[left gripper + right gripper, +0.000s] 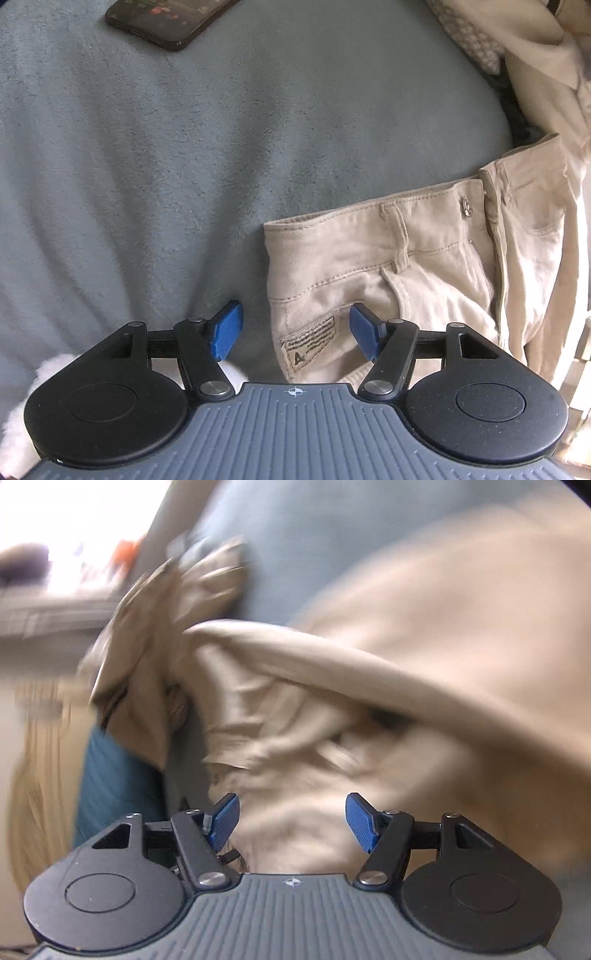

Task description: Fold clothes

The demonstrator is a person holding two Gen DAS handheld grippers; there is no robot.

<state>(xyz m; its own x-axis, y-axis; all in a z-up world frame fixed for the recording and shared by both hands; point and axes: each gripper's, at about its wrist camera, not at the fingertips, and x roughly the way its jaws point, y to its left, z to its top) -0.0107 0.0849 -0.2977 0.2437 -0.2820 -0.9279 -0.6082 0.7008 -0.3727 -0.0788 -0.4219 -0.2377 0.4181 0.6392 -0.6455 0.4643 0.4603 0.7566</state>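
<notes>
Beige trousers (424,258) lie on a grey-blue blanket (184,166), waistband towards the top, fly open, with a care label (308,343) showing inside. My left gripper (295,330) hangs open over the waistband's left corner. Its right pad sits above the cloth and its left pad above the blanket; neither presses on anything. The right wrist view is badly blurred. It shows rumpled beige cloth (406,664) in thick folds, and my right gripper (291,821) open above it, blue pads wide apart and gripping nothing.
A dark phone (166,18) lies on the blanket at the top left. More pale garments (546,74) are heaped at the top right. Something white and fluffy (48,369) peeks out beside my left gripper. In the right wrist view, the bed's teal edge (110,775) drops off to the left.
</notes>
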